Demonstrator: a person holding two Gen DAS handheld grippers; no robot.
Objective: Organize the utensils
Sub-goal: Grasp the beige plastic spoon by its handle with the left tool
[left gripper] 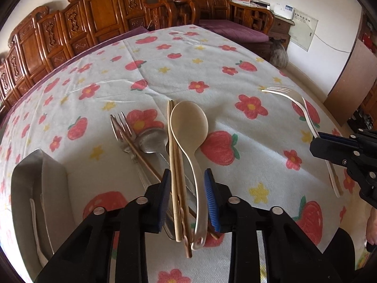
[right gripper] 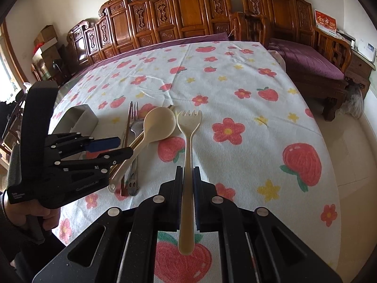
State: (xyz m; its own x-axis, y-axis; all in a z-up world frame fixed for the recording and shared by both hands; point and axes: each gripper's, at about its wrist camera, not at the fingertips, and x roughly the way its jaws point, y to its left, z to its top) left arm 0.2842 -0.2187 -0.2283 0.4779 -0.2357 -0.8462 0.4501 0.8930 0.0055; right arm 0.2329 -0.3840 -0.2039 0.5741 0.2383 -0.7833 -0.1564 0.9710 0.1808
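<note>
A cream plastic spoon (left gripper: pixel 188 127) lies on the flowered tablecloth among wooden chopsticks (left gripper: pixel 175 176), a metal spoon (left gripper: pixel 152 140) and a metal fork (left gripper: pixel 122 127). My left gripper (left gripper: pixel 187 179) is open, its blue pads on either side of the cream spoon's handle and the chopsticks. My right gripper (right gripper: pixel 187 172) is shut on a cream plastic fork (right gripper: pixel 188 141), held above the cloth to the right of the pile. The same fork (left gripper: pixel 301 110) and right gripper (left gripper: pixel 318 139) show at the right of the left wrist view. The left gripper (right gripper: pixel 117 146) and cream spoon (right gripper: pixel 157 125) show in the right wrist view.
A grey metal holder (left gripper: pixel 40 188) stands at the left of the pile, also in the right wrist view (right gripper: pixel 77 118). Carved wooden benches (right gripper: pixel 188 14) line the far side of the table. The table edge drops off at the right (right gripper: pixel 329 141).
</note>
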